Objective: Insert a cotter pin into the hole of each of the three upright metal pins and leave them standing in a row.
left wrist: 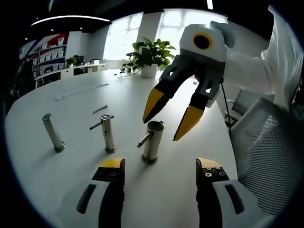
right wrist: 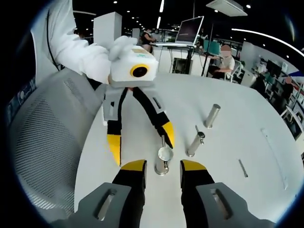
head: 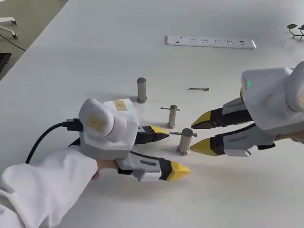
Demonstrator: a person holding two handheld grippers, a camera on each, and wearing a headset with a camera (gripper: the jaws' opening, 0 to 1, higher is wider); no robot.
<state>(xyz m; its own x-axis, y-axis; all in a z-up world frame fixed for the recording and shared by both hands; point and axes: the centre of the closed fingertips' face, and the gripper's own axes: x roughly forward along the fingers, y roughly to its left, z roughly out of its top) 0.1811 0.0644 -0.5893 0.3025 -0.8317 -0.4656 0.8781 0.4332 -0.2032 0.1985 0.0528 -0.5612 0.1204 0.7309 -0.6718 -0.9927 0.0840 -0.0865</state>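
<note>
We see left gripper [head: 175, 152] and right gripper [head: 193, 135] parted, empty; cotter pin [head: 198, 89] likely light, stiff, slippery; we grasp mid-shank.

Open-plan office or lab workspace.
A long white table [head: 85, 52] carries a power strip [head: 210, 42]. Around it are a potted plant [left wrist: 148, 56], wall shelves [left wrist: 52, 59], a mesh office chair [left wrist: 266, 156], a monitor [right wrist: 190, 29] and ceiling strip lights [left wrist: 71, 19].
</note>
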